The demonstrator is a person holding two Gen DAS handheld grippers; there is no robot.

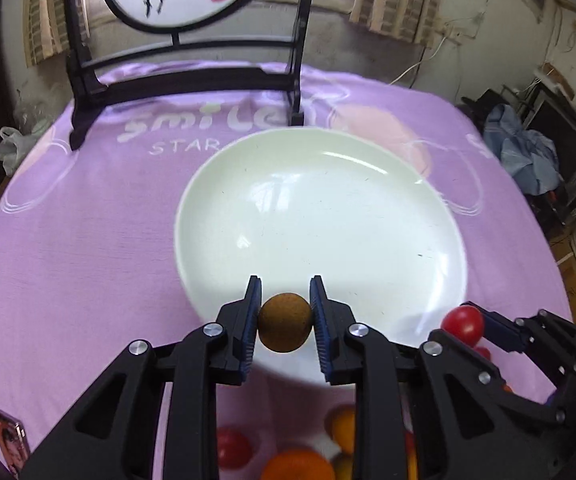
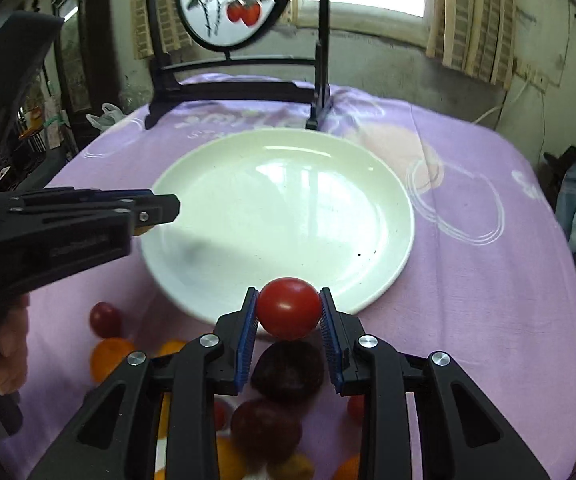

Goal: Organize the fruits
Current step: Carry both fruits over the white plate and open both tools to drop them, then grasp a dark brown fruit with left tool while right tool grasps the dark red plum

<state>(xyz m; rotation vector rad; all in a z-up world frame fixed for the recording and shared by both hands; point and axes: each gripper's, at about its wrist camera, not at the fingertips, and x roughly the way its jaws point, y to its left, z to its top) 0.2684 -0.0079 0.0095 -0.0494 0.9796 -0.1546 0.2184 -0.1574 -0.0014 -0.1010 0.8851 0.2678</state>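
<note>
The left gripper (image 1: 284, 322) pinches a small round brown fruit (image 1: 285, 322) between its blue pads, low in the centre of the left wrist view, over the near rim of the white plate (image 1: 328, 184). The right gripper (image 2: 289, 312) is clamped on a red cherry tomato (image 2: 289, 307) in the same way, at the lower centre of the right wrist view, also at the plate's (image 2: 248, 160) near edge. In the left wrist view the right gripper (image 1: 468, 328) shows at the lower right with its tomato (image 1: 463, 325). In the right wrist view the left gripper (image 2: 160, 210) reaches in from the left edge, its tip over the plate's left rim; what it carries is almost hidden there. A hand (image 2: 8, 344) on its grip shows at the lower left.

The plate holds no fruit and lies on a purple cloth (image 1: 88, 248) with white lettering that covers the bench. Below the grippers, at the bottom of both views, lies a blurred pile of fruit: oranges (image 2: 108, 354), dark plums (image 2: 288, 372) and more red tomatoes (image 2: 105, 319). At the top of the frame, beyond the plate, stands a black frame with a round painted panel (image 2: 232, 0) showing red fruit on a branch. A small card (image 1: 10, 440) lies at the lower left of the left wrist view.
</note>
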